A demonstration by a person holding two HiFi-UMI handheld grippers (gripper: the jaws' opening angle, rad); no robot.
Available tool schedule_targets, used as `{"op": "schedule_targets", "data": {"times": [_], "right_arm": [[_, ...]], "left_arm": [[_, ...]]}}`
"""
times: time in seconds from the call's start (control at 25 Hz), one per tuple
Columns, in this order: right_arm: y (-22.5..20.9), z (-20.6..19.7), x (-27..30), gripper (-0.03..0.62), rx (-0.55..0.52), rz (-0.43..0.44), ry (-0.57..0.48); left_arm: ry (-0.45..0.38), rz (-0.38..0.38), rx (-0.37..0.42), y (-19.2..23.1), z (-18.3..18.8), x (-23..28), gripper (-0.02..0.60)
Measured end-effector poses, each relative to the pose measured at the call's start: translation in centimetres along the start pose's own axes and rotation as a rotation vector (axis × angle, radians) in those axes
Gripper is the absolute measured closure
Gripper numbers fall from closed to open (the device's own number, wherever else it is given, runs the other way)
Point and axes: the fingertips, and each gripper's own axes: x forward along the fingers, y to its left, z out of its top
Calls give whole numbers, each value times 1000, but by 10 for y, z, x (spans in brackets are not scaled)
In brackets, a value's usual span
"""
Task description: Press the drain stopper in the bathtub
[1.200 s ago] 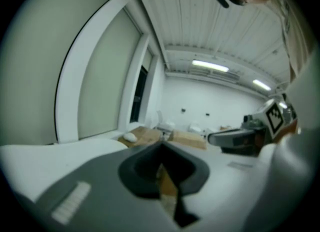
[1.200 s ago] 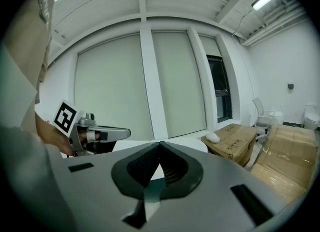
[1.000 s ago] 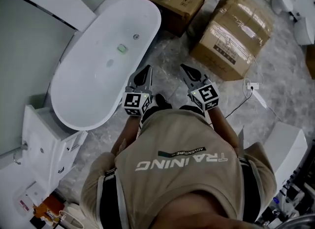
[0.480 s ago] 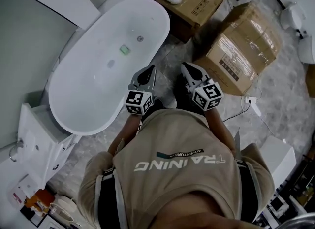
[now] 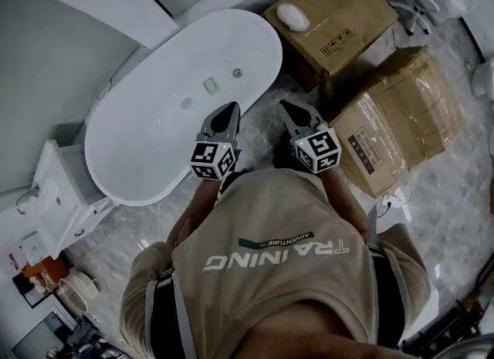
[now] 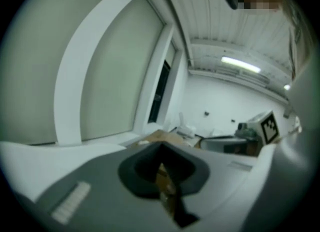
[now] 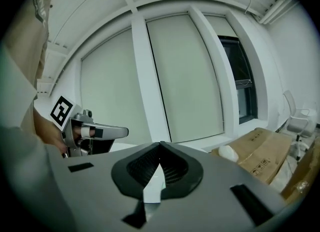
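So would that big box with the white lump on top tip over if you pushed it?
Probably not: the box lies low and flat, so it would more likely slide than tip. It looks closed, with its corners still square, so it may be full and heavy. The rounded lump on top might roll off.

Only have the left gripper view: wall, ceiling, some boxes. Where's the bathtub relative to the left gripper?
Observer: In the head view the white bathtub lies ahead and left of the person. The left gripper is held up, its tip lining up with the tub's near rim.
Operator: Right gripper?
Observer: The right gripper is level with it, over the floor between the tub and the taped cardboard box, jaws together on nothing.
Operator: Stopper visible?
Observer: A small round metal fitting shows inside the tub, apart from both grippers. I can't confirm it's the stopper.
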Motion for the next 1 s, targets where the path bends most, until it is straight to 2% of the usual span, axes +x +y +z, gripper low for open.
{"op": "schedule_targets", "data": {"times": [0.04, 0.12, 0.2, 0.4, 0.52, 0.68, 0.8, 1.0], "right_arm": [[-13, 2, 4, 585, 22, 23, -8], [-35, 4, 8, 585, 58, 61, -12], [-49, 2, 16, 585, 51, 95, 10], [-55, -5, 40, 585, 19, 190, 62], [-59, -7, 52, 585, 7, 210, 71], [-69, -13, 64, 585, 48, 197, 94], [-78, -17, 70, 585, 27, 189, 122], [-90, -13, 80, 585, -13, 185, 152]], "left_arm": [[-7, 24, -16, -3, 4, 11, 580], [-34, 61, -96, -8, 10, 28, 580], [-52, 96, -142, -11, 15, 41, 580], [-11, 184, -84, -2, 19, 48, 580], [17, 236, -61, 9, 15, 50, 580], [75, 246, -82, 20, 2, 61, 580], [66, 244, -54, 24, 4, 75, 580], [18, 256, -132, 42, 9, 92, 580]]}}
